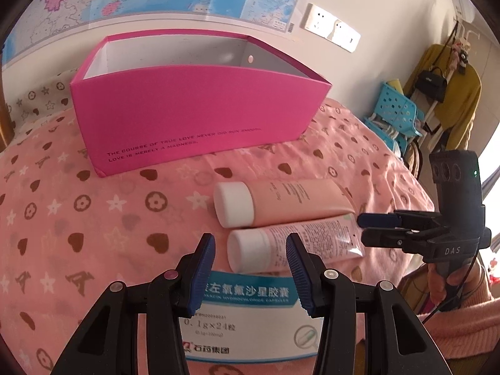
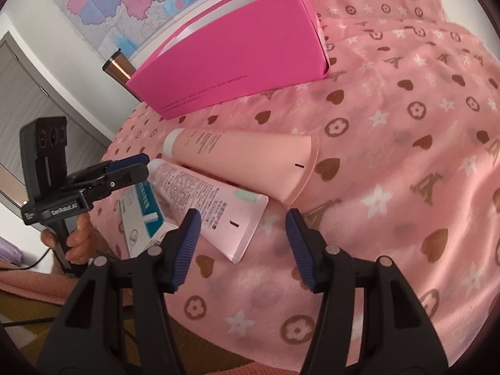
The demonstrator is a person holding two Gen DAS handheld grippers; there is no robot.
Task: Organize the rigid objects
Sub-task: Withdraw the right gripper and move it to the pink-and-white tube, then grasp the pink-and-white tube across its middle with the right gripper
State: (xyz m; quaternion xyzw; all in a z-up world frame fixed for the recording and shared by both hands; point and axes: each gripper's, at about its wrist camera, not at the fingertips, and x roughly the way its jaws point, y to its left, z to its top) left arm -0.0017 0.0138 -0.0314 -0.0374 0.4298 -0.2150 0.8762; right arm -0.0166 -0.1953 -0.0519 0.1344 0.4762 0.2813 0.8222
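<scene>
Grippers closing in on two tubes and a carton — nothing boxed yet.

Left wrist view: left gripper (image 1: 251, 265) hangs with jaws apart and empty above the medicine carton (image 1: 247, 318) at the bed's near edge, the smaller tube's (image 1: 293, 245) cap just beyond; the larger tube (image 1: 281, 203) lies touching it, the pink box (image 1: 193, 109) farther back. Right wrist view: right gripper (image 2: 240, 243) is open, empty, near the smaller tube's (image 2: 212, 200) crimped end — better to straddle mid-body, squarely, before squeezing.
</scene>
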